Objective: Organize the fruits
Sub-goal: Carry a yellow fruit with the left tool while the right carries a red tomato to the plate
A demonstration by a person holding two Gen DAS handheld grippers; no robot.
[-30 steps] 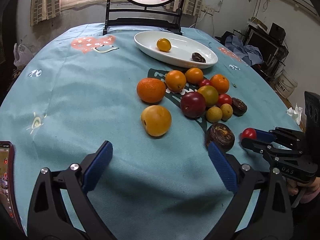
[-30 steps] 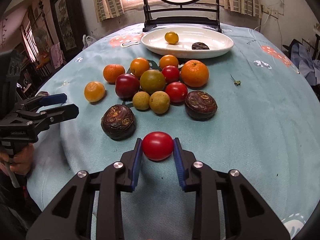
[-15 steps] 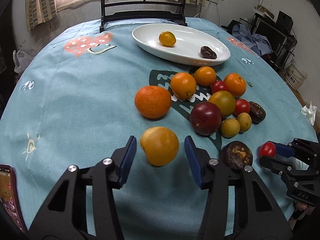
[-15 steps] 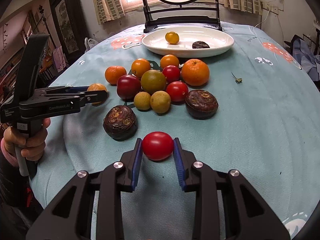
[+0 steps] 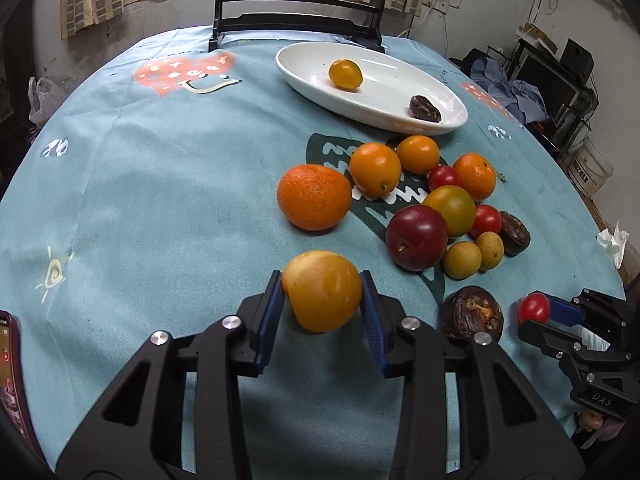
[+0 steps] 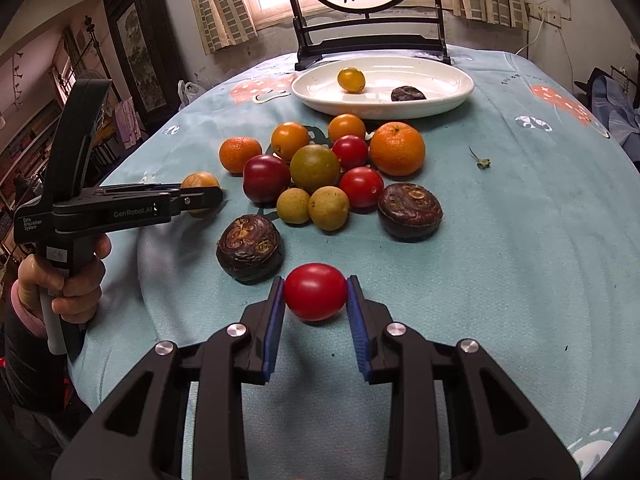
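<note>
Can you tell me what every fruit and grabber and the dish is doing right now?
left gripper: jaws closing, pads against the yellow-orange fruit.
right gripper: jaws shut on the red tomato.
white dish: holds a small yellow fruit and a dark fruit, mostly bare.
fruit pile: loose on the tablecloth, not in the dish.
two dark brown fruits: lying on the cloth near the pile.
</note>
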